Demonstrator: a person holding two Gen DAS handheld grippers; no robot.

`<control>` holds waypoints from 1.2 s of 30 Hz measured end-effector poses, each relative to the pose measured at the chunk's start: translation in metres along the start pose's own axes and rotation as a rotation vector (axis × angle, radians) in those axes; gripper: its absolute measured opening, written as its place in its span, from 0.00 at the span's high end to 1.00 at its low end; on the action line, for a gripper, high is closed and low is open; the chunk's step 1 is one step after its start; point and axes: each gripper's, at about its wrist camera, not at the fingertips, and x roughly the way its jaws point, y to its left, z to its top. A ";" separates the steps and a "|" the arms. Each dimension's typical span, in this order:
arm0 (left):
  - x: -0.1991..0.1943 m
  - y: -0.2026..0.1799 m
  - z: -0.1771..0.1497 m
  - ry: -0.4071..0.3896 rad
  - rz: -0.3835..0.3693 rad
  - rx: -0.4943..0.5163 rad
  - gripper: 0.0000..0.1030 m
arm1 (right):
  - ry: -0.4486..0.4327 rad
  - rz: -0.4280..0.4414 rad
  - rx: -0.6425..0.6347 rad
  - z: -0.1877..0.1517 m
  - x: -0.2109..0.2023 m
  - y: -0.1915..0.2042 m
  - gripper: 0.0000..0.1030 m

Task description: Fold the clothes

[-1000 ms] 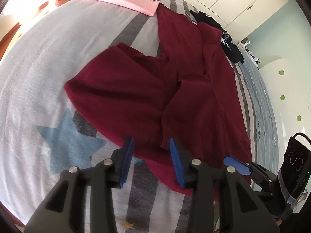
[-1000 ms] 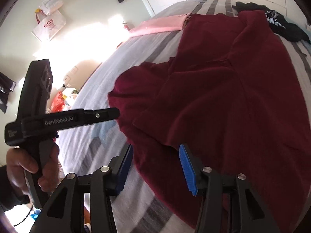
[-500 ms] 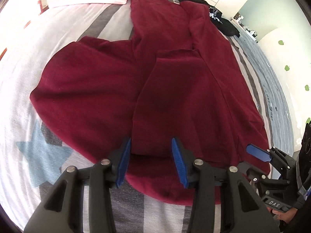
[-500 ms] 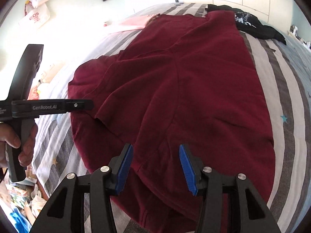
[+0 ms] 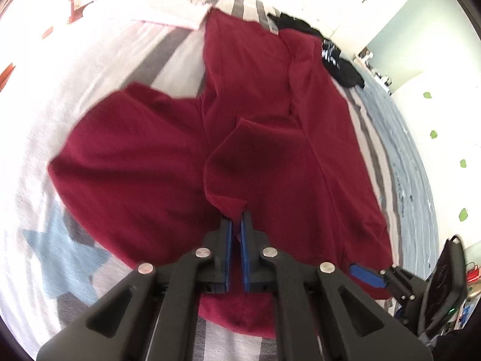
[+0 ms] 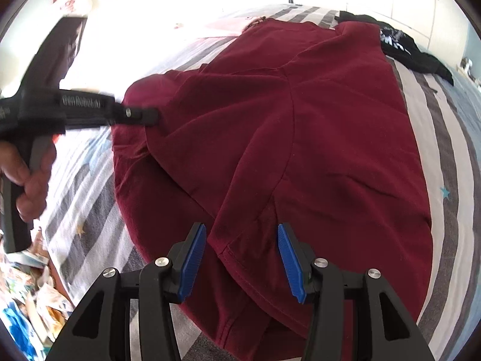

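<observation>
Dark-red knit garment point(image 5: 270, 138) lies spread across the grey-and-white striped bed cover point(image 5: 99, 69). Angled steeply downward, the left gripper point(image 5: 236, 228) has just been closing, its blue pads now pinching a folded sleeve edge. The right gripper point(image 6: 242, 249), likewise tilted down, hovers parted above the hem, gripping nothing.

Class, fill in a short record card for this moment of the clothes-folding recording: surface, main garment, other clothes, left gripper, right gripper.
surface: striped bedsheet with star prints
main garment: dark red garment, spread out, one flap folded over
other clothes: pink garment and black garment at the far end
left gripper: jaws have just been closing; shut on the folded flap's edge
right gripper: open, above the near hem, gripping nothing
</observation>
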 end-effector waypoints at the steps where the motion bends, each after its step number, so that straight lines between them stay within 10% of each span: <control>1: -0.008 0.003 0.004 -0.015 -0.013 -0.018 0.97 | 0.000 -0.009 -0.014 0.000 0.001 0.003 0.54; 15: -0.050 0.029 0.042 -0.086 -0.037 -0.003 0.97 | -0.005 -0.060 -0.177 0.001 0.018 0.050 0.54; 17: -0.052 0.032 0.041 -0.084 -0.030 -0.003 0.97 | -0.004 -0.046 -0.183 0.003 0.021 0.054 0.62; 19: -0.053 0.037 0.041 -0.079 -0.022 -0.011 0.97 | 0.009 -0.035 -0.164 0.006 0.024 0.053 0.90; 36: -0.088 0.098 0.043 -0.088 0.092 -0.043 0.97 | -0.033 0.192 -0.083 0.028 -0.008 0.079 0.93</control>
